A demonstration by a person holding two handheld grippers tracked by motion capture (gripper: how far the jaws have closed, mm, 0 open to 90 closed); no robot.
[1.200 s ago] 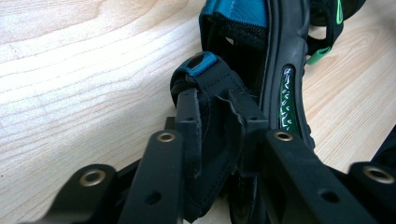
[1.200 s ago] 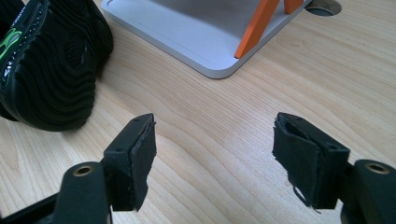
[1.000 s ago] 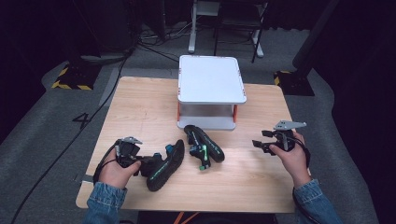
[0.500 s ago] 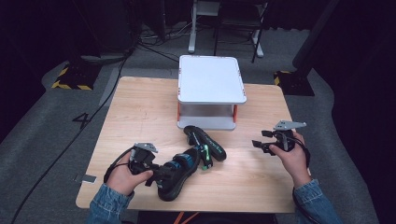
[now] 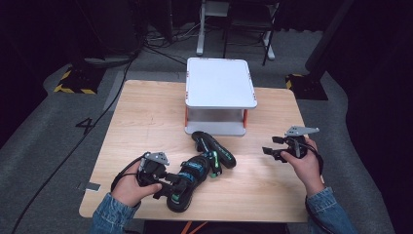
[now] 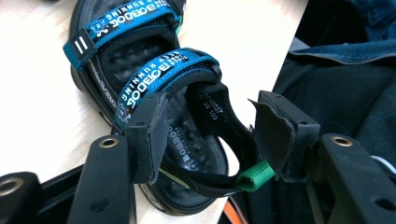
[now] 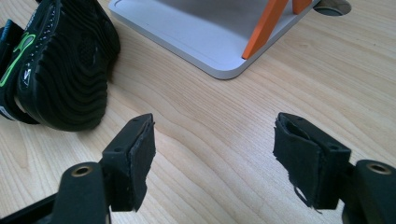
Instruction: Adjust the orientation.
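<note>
The wooden table (image 5: 146,117) stood on a grey floor in a dark room. The left gripper (image 6: 212,140) was at the table's seven o'clock, and its jaws had just been opening; the heel strap of the near sandal (image 5: 187,180) lay between them, apparently released, though one pad seemed to touch it. That sandal sat upright on its sole near the front edge. I judged the placing step was ending; next the gripper should back off without catching the strap. The right gripper (image 5: 277,150) hovered wide and empty at four o'clock. The second sandal (image 5: 214,148) lay on its side near the white shelf (image 5: 219,83), its straps hard to make out.
</note>
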